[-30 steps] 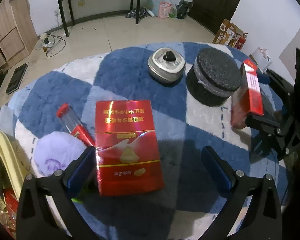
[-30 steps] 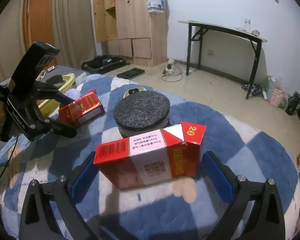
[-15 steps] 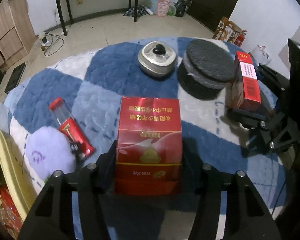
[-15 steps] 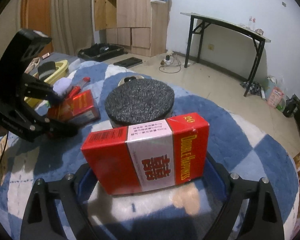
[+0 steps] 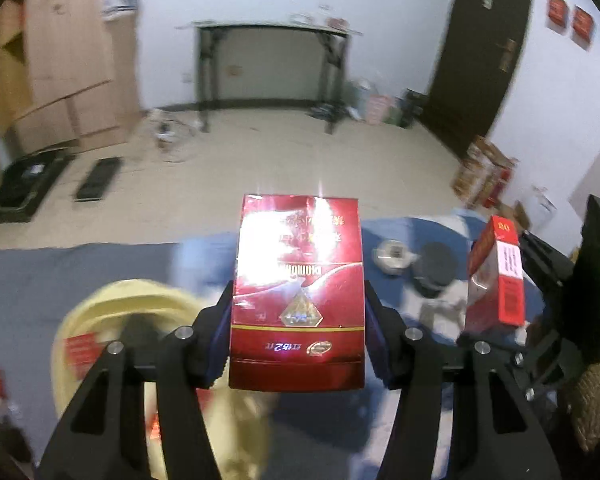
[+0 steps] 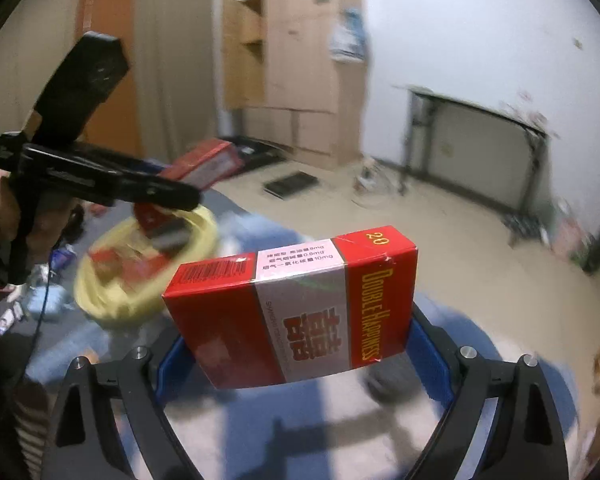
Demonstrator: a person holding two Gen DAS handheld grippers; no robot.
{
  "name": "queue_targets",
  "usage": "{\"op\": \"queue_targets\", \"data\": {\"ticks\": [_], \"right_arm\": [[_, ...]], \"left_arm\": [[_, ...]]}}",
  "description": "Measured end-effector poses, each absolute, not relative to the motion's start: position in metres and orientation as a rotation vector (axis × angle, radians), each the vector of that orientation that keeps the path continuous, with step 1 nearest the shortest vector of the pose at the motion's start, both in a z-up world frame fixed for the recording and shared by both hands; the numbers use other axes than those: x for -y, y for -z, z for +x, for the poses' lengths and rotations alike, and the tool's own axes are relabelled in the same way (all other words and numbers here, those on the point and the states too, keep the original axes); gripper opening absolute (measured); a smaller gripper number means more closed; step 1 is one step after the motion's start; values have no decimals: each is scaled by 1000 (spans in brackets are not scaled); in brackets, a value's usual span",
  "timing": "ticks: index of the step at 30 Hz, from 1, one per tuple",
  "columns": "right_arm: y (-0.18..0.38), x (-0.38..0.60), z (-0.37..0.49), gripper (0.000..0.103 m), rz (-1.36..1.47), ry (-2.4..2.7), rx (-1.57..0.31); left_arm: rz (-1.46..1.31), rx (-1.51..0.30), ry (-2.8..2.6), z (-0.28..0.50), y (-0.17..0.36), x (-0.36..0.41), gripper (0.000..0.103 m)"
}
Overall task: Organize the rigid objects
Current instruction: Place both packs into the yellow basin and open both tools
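My left gripper [image 5: 298, 340] is shut on a glossy dark red cigarette carton [image 5: 298, 292] and holds it in the air above the yellow basket [image 5: 100, 320]. My right gripper [image 6: 296, 356] is shut on a red and white Double Happiness carton [image 6: 296, 312], also lifted off the rug. That carton also shows at the right of the left wrist view [image 5: 498, 276]. The left gripper and its carton [image 6: 202, 164] show at the left of the right wrist view, above the basket [image 6: 148, 272].
The basket holds red packs. A metal tin [image 5: 392, 254] and a black round pad [image 5: 436, 268] lie on the blue and white rug [image 5: 400, 232]. A black table [image 5: 268, 68] and wooden cabinets [image 5: 60, 68] stand at the far wall.
Both grippers have lifted their cartons off the rug. The left one has swung left and up over the yellow basket. The right one has risen and turned towards the basket.
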State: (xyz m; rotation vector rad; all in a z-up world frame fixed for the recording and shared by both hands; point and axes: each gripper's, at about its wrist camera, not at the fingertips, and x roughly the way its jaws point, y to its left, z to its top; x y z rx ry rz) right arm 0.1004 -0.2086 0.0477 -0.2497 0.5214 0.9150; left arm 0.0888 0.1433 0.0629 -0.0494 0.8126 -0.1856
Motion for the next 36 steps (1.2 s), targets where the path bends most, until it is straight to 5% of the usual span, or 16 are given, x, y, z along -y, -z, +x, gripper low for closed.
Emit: {"op": "queue_targets", "data": {"ticks": [11, 28, 36], "right_arm": [[-29, -19, 31, 92, -360, -1056, -614], [36, -128, 56, 94, -483, -1010, -787], [30, -117, 52, 102, -400, -1057, -741]], "left_arm": [[-227, -963, -91, 45, 30, -312, 58], [-302, -1030, -84, 52, 87, -337, 59], [-353, -912, -98, 42, 58, -338, 103]]}}
